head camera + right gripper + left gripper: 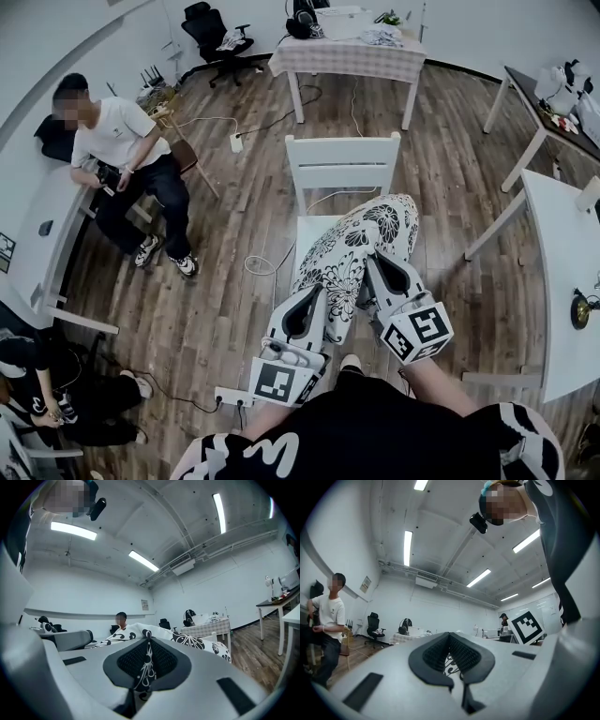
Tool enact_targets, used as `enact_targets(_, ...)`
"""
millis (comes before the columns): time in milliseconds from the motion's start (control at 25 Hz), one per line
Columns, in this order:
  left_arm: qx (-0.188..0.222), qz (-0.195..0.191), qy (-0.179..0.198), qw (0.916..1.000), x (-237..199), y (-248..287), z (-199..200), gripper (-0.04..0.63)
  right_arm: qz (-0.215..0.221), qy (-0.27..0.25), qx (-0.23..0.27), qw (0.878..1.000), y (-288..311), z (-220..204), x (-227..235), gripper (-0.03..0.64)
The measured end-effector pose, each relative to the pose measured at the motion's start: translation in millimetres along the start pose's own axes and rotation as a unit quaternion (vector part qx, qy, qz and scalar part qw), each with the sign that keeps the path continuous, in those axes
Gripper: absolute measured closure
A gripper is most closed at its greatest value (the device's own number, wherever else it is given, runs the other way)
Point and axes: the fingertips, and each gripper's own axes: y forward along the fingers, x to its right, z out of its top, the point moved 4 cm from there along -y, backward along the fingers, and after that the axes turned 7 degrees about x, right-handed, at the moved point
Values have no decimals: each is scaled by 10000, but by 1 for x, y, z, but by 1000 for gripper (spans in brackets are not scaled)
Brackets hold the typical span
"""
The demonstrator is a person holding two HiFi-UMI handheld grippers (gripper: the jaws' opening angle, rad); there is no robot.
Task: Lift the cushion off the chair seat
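The white cushion with a black floral print point(359, 251) hangs tilted in the air over the white wooden chair point(342, 161), its near edge raised toward me. My left gripper point(319, 302) is shut on the cushion's near left edge; in the left gripper view a sliver of printed fabric point(451, 663) shows between the black pads. My right gripper point(375, 267) is shut on the near right edge, and the right gripper view shows the cloth point(146, 667) pinched between its pads, with the rest of the cushion point(192, 640) spreading beyond.
A person in a white T-shirt point(122, 150) sits at the left. A table with a checked cloth point(347, 54) stands behind the chair, a white table point(562, 272) at the right. A cable point(267, 267) and power strip point(232, 396) lie on the wooden floor.
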Motion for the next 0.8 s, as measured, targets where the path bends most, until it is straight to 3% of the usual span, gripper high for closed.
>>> enact_targets(400, -31, -63, -28, 10000, 14, -80, 25, 595, -173, 61, 92, 9998, -54, -1, -72, 584)
enact_targets(800, 90, -181, -107, 9997, 56, -181, 57, 595, -282, 84, 228, 9993, -133, 2, -149, 584)
